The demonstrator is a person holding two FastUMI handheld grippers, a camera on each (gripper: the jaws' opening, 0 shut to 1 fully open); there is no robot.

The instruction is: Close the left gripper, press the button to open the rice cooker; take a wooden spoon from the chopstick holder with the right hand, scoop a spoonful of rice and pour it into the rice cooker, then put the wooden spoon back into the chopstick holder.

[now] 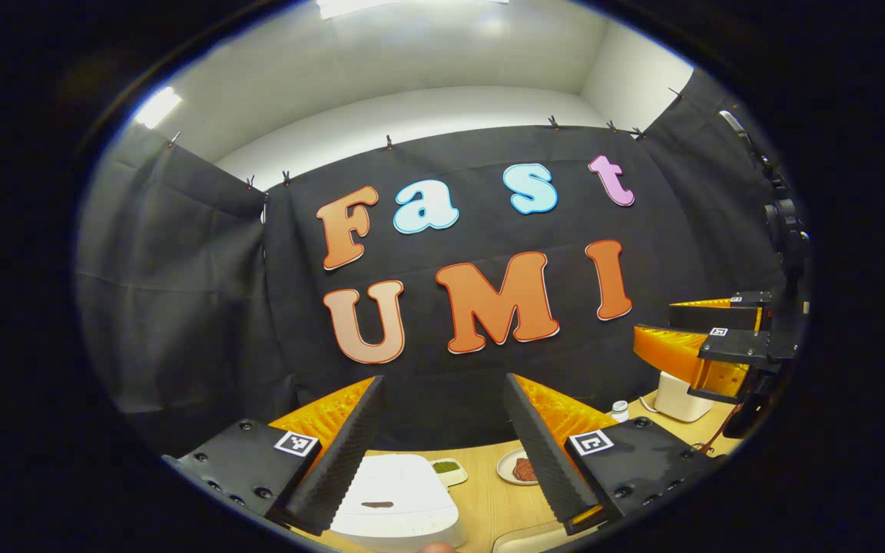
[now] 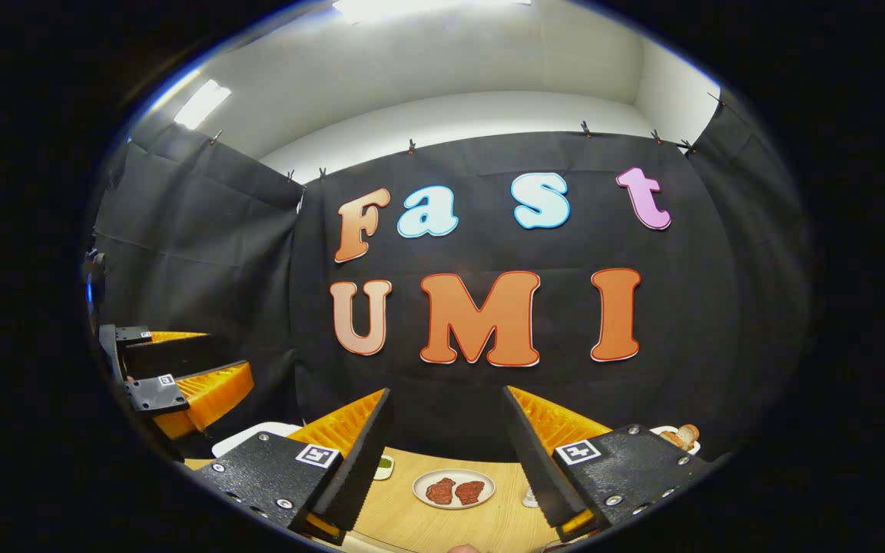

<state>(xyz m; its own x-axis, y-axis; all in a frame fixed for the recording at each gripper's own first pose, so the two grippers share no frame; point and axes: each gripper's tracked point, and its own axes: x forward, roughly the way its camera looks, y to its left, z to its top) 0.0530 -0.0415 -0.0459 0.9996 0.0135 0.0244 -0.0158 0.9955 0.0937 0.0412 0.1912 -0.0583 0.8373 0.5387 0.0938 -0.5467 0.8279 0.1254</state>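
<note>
The white rice cooker (image 1: 396, 499) sits low on the wooden table (image 1: 488, 507), its lid down, just below and ahead of my left gripper (image 1: 442, 453). That gripper is open, with nothing between its fingers (image 1: 335, 453). In the right gripper view the cooker (image 2: 250, 438) shows as a white edge at the lower left. My right gripper (image 2: 446, 453) is open too and holds nothing, raised above the table. Each gripper shows in the other's view, held high at the side: the right gripper (image 1: 654, 326) and the left gripper (image 2: 227, 357), both with jaws apart.
A plate of red meat (image 2: 454, 489) and a small dish of green (image 1: 446, 467) lie behind the cooker. A white container (image 1: 681, 395) and a small bottle (image 1: 620, 411) stand at the back right. A plate with bread (image 2: 681, 436) is at the far right.
</note>
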